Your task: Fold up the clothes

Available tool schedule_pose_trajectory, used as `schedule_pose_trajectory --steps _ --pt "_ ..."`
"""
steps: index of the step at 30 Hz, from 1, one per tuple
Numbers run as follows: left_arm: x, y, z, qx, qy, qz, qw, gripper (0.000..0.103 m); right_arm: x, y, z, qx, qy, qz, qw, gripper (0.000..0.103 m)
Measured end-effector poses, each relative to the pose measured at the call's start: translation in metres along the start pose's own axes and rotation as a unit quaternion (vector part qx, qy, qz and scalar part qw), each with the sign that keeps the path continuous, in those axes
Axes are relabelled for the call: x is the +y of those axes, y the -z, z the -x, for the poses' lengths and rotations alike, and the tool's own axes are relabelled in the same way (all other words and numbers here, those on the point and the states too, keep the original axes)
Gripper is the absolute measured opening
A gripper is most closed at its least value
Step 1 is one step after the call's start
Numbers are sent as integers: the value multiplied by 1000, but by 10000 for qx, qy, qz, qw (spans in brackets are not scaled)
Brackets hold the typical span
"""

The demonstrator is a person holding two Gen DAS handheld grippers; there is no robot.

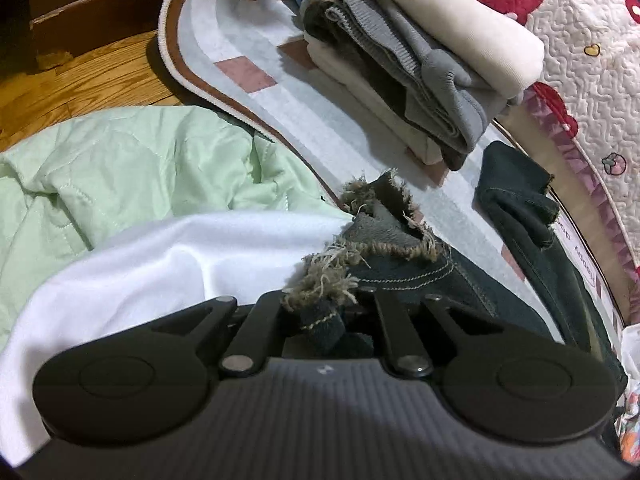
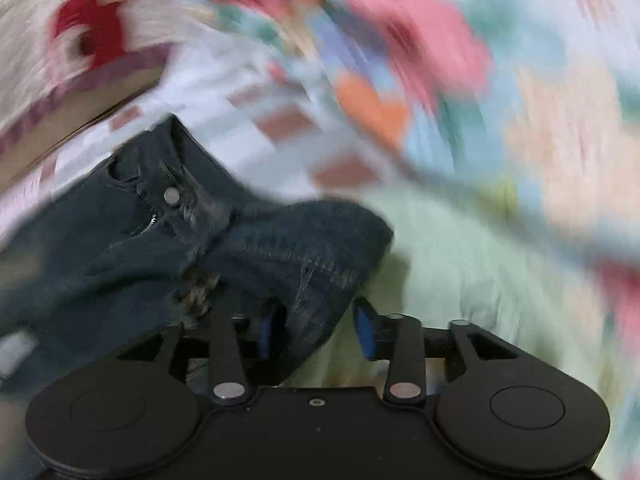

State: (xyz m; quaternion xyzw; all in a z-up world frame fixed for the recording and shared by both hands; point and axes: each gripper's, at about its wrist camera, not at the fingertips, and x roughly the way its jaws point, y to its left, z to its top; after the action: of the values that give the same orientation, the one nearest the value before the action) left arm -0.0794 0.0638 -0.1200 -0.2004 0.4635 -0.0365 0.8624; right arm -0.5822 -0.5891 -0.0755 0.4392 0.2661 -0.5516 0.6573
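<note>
Jeans [image 1: 404, 256] laid on mat [image 1: 320, 136], near side of folded stack [image 1: 400, 60]. Frayed hem pinched tight in left gripper [image 1: 326, 312]. Right gripper [image 2: 320, 332] part open, denim fold between fingers, grip unclear through blur. Hem best kept taut, edges matched before fold. Long axis: from left gripper away, right of stack.

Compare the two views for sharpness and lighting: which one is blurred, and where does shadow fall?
Left wrist view: sharp, with fisheye bending of the mat edge; the frayed jeans and folded stack read clearly; the floor corner is dim. Right wrist view: heavy motion blur smears the quilt; only the right gripper and nearby jeans stay fairly crisp.
</note>
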Motion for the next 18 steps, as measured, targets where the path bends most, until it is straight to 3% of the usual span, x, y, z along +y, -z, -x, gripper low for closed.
schedule_pose_trajectory --steps 1,3,6,9,13,16,18 --pt "0 0 -1 1 -13 -32 10000 9 -7 0 9 41 -543 -577 9968 48" --pt "-2 2 -3 -16 -56 -121 9999 9 0 1 29 -120 -749 -661 9949 48" --pt "-11 5 -3 -129 -252 -423 9987 10 39 13 48 -525 -413 397 9970 50" --pt "-22 5 5 -220 -458 -735 9960 13 82 33 45 -531 -568 1398 9871 48" --pt "-35 4 18 -350 -648 -1070 9915 35 135 56 58 -1242 -161 2396 9628 48" --pt "-43 1 35 -571 -494 -1100 9911 37 160 57 66 -1435 -401 2707 9511 49" --pt "-57 1 45 -814 -559 -1354 9859 43 174 59 59 -1209 -683 2890 9472 52"
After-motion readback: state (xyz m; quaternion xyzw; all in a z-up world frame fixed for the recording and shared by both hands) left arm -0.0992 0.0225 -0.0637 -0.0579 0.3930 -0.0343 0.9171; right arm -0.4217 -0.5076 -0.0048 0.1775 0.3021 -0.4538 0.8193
